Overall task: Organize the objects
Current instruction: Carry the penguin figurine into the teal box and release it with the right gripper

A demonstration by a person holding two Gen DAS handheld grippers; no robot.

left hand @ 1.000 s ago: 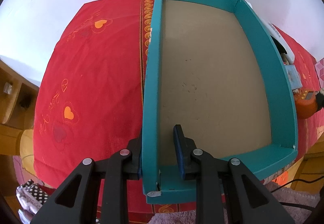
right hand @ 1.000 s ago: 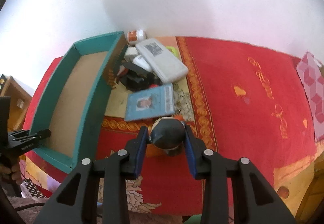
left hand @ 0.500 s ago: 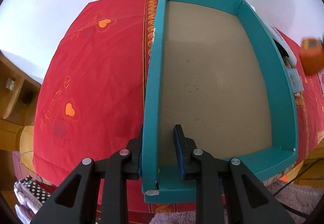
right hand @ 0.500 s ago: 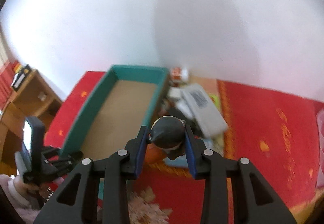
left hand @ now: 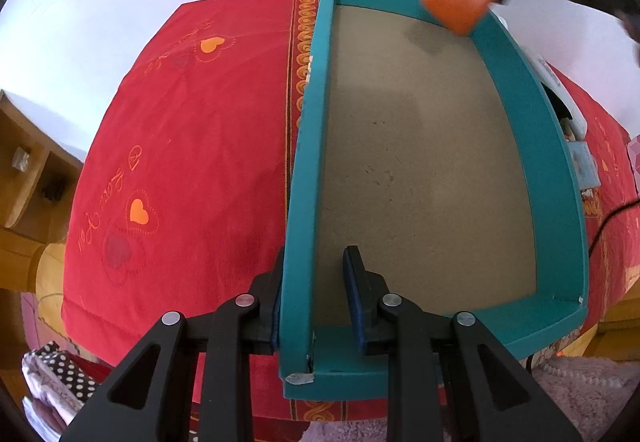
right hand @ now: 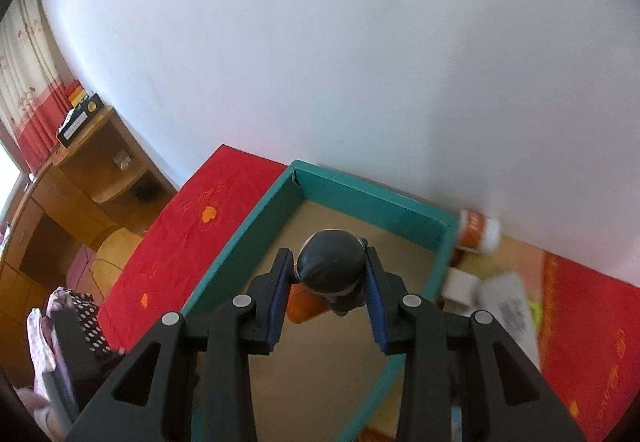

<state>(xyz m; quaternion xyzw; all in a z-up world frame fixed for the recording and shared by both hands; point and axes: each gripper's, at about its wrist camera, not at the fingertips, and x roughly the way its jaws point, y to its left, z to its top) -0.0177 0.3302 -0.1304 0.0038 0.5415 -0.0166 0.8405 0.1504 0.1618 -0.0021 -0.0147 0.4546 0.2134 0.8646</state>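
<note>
A teal tray with a brown floor [left hand: 532,146] lies on the red cloth; it also shows in the right wrist view [right hand: 236,246]. My left gripper [left hand: 316,290] straddles the tray's left wall near its front corner; the outer finger [left hand: 274,298] touches the wall and the inner finger stands a little off it. My right gripper [right hand: 326,282] is shut on the dark round cap of an orange bottle [right hand: 330,268] and holds it in the air over the tray's far end. In the left wrist view the orange bottle [left hand: 458,0] hangs blurred above the far right corner.
Right of the tray lie a white-capped orange jar [right hand: 478,230], a small white box [right hand: 460,284] and a white flat pack [right hand: 510,302] by the wall. A wooden shelf unit [right hand: 100,178] stands left. A dotted fabric [left hand: 60,374] lies at the front left.
My right gripper has lifted the orange bottle off the cloth and carried it left, from beside the tray to above the tray's far end. My left gripper has stayed on the tray wall.
</note>
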